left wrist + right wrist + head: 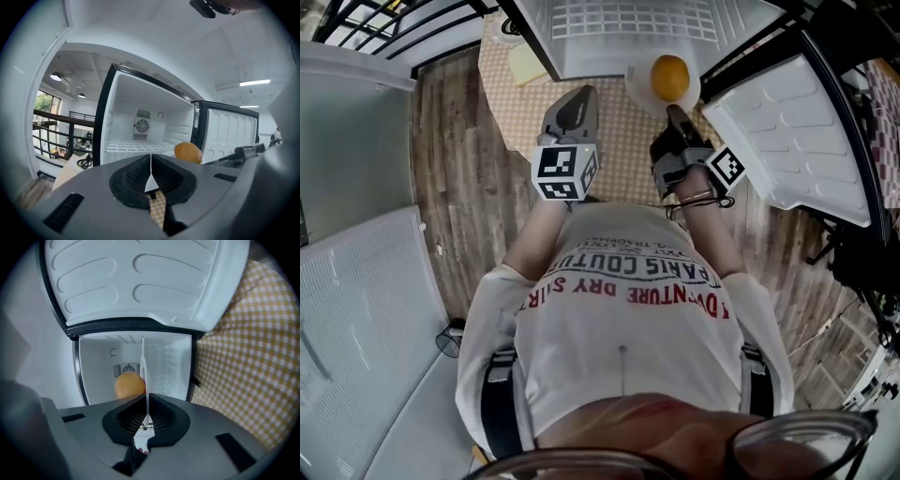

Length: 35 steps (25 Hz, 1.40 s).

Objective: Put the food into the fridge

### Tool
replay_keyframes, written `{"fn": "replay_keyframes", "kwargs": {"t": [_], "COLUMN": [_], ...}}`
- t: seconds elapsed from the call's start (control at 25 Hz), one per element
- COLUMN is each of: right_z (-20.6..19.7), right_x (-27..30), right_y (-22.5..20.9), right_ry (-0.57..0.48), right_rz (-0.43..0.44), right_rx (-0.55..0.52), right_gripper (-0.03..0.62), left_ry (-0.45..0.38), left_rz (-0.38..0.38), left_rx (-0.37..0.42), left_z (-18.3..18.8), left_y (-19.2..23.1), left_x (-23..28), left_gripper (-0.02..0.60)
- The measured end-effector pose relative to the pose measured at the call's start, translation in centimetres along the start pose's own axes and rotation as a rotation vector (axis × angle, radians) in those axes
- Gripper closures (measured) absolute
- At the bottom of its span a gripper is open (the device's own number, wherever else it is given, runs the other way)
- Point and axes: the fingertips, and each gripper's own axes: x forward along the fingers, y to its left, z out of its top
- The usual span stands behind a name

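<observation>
On the checked surface (623, 131) the fridge (628, 28) stands open; before it my right tongs (673, 114) clamp the plate (636, 86), sparing the orange (669, 77); my left tongs (579, 98) are together, empty.

**Left gripper view.** Bright, even indoor light. A ceiling strip light (255, 82) at upper right and round lamps (56, 76) at upper left glow without flare. Daylight enters through the window (43, 102) at left. The white fridge interior (140, 108) is evenly lit.

**Both gripper views.** Circular fisheye framing, dark corners, soft unfocused foregrounds.

**Head view.** Straight edges bow outward. The spectacles (806, 450) along the bottom edge are blurred.
</observation>
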Motion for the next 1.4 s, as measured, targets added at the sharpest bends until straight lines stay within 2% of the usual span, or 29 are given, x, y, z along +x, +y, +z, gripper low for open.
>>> {"fn": "replay_keyframes", "kwargs": {"t": [0.36, 0.6, 0.84, 1.0, 1.2, 1.4], "right_z": [0.2, 0.5, 2.0, 1.4, 1.7, 1.7], "right_x": [5.3, 8.5, 10.9, 12.3, 14.2, 15.8], "right_y": [2.2, 2.8, 1.4, 2.7, 3.1, 3.5], "right_ry": [-0.059, -0.058, -0.07, -0.079, -0.081, -0.069], "right_rz": [0.014, -0.007, -0.024, -0.029, -0.032, -0.032], "right_rx": [-0.057, -0.061, -0.063, -0.006, 0.002, -0.002], "right_gripper": [0.56, 0.56, 0.56, 0.56, 0.56, 0.56], "left_ry": [0.007, 0.012, 0.023, 0.032, 0.035, 0.027], "left_rz": [-0.036, -0.021, -0.015, -0.018, -0.027, -0.002], "left_rx": [-0.024, -0.045, -0.064, -0.067, -0.064, -0.054], "left_z": [0.0, -0.3, -0.7, -1.1, -0.9, -0.6], "left_y": [3.8, 5.3, 6.1, 5.7, 5.4, 6.2], "left_x": [1.0, 1.9, 2.4, 2.7, 3.1, 3.5], "left_gripper": [0.554, 0.554, 0.554, 0.554, 0.554, 0.554]}}
